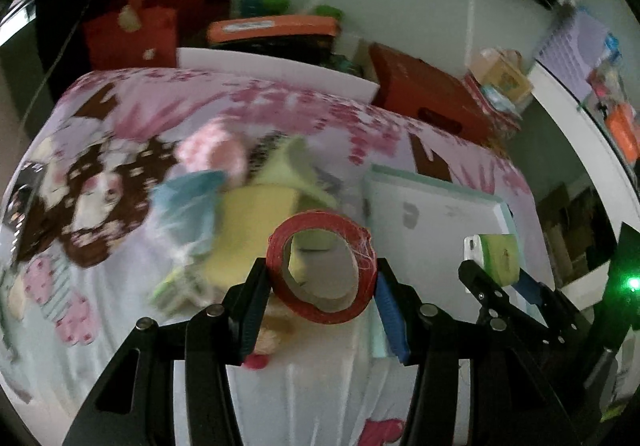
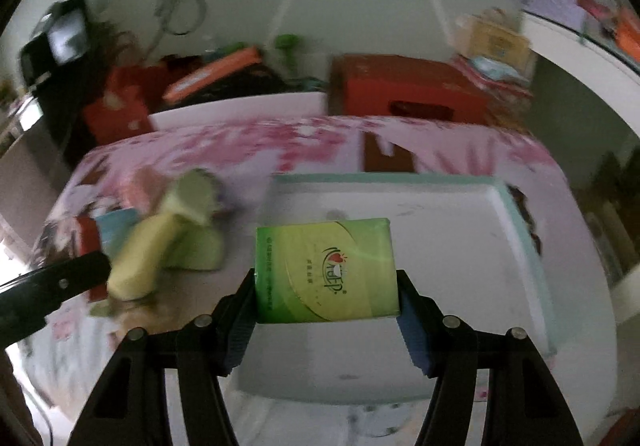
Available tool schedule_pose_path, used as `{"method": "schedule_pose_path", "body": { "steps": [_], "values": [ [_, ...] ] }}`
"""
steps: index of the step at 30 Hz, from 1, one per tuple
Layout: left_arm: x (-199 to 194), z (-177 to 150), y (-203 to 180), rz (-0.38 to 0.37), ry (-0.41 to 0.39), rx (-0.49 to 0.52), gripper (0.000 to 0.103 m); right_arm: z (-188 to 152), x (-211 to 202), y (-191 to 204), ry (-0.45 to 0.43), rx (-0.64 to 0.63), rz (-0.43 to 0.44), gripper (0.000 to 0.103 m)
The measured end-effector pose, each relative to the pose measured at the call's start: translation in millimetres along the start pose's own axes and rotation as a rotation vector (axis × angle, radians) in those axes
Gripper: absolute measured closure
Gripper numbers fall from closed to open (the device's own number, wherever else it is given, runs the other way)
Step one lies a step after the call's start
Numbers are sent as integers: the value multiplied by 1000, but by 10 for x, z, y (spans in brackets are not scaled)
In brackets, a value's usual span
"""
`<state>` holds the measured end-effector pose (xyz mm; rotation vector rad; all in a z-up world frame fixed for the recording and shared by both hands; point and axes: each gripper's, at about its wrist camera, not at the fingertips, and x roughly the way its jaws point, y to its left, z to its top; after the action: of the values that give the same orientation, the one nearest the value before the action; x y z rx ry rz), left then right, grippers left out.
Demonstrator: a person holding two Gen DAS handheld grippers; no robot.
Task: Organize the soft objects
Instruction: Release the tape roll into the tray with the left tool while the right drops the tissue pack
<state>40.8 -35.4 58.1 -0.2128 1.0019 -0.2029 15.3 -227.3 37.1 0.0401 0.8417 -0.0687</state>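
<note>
Both grippers point steeply down over the bed [image 1: 120, 346], side by side. The left gripper [image 1: 320, 286] has its jaws clenched on a red tape roll [image 1: 322, 266], lifted clear of the bedspread with its hole facing the camera. The right gripper [image 2: 326, 286] grasps a green tissue pack [image 2: 326, 270] by its two short ends, flat face up, held above the tray [image 2: 460, 226]; in the left wrist view it [image 1: 496, 278] shows at the right with the pack [image 1: 500, 258] between its jaws.

The tray, white with a pale green rim, lies near the bed's right edge, and nothing shows inside it. The soft pile [image 1: 240, 186] lies just left of the tray, toward the bed's middle: a pink knit, a blue cloth, yellow and green sponges, blurred. Red boxes [image 1: 424, 98] stand beyond the bed's far edge.
</note>
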Motion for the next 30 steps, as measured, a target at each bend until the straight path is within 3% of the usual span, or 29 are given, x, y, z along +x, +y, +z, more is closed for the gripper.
{"method": "schedule_pose_path", "body": {
  "steps": [7,13,18,30],
  "values": [
    [373,-17,-559,-35,27,136,50,-50,206,-674,37,142,-145,36],
    [616,-127,-887,-69,39,225,50,-115,271,-1030,59,198,-254,36],
    [768,-207,-1046,-99,37,272,50,-204,250,-1255,77,272,-273,36],
    [923,-303,-1207,-121,36,332,50,-262,297,-1365,105,303,-299,36]
  ]
}}
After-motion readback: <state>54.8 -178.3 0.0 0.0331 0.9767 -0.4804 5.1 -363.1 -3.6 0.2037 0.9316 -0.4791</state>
